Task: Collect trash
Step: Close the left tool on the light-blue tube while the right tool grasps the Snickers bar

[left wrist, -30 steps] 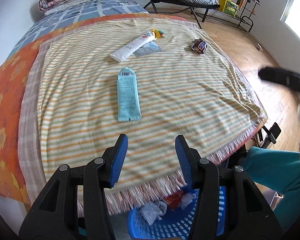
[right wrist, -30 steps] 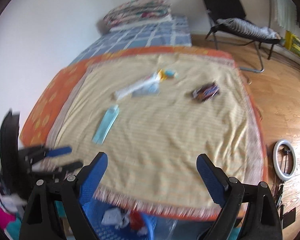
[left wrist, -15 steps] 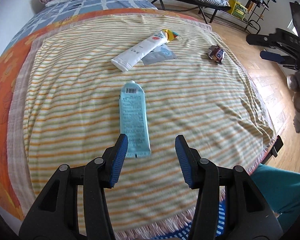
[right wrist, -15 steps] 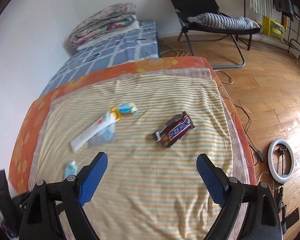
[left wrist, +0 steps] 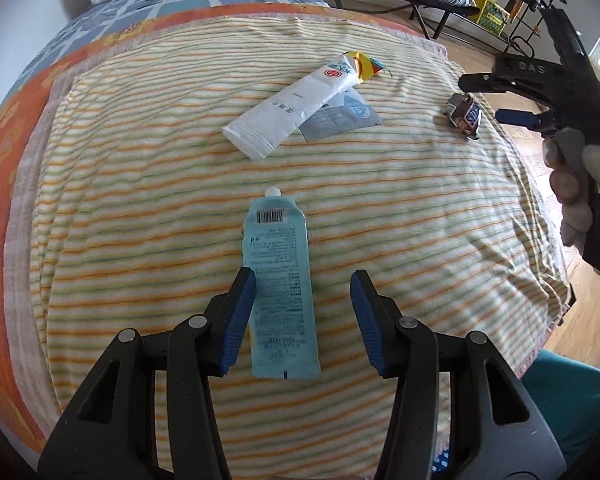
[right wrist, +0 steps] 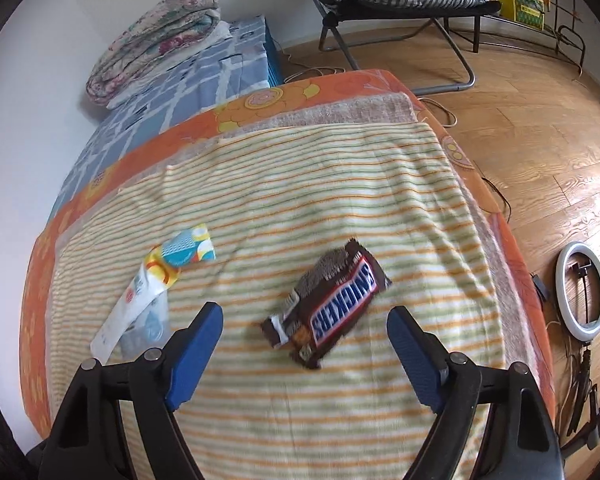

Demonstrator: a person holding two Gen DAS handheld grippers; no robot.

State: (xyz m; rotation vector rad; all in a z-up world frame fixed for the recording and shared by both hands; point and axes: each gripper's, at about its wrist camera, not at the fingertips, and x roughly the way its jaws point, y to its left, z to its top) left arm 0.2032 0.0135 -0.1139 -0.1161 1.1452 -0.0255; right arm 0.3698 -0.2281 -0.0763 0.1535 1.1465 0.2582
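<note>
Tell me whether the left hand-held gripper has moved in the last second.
Yes. The left hand-held gripper advanced over the striped blanket; it now straddles the blue tube.

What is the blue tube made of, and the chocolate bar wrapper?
The blue tube looks like soft, matte plastic, flattened, with a crimped end. The Snickers wrapper looks like thin, glossy plastic film: it is crinkled, torn open, and shines.

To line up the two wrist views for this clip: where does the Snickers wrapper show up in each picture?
Left wrist view: Snickers wrapper sits far right, upper part of the picture, near the striped blanket's right edge, just below the right claw.
Right wrist view: the wrapper lies centre frame, between and just ahead of the open claw's fingers.
Shared landmark: the white tube, to the wrapper's left in both.
</note>
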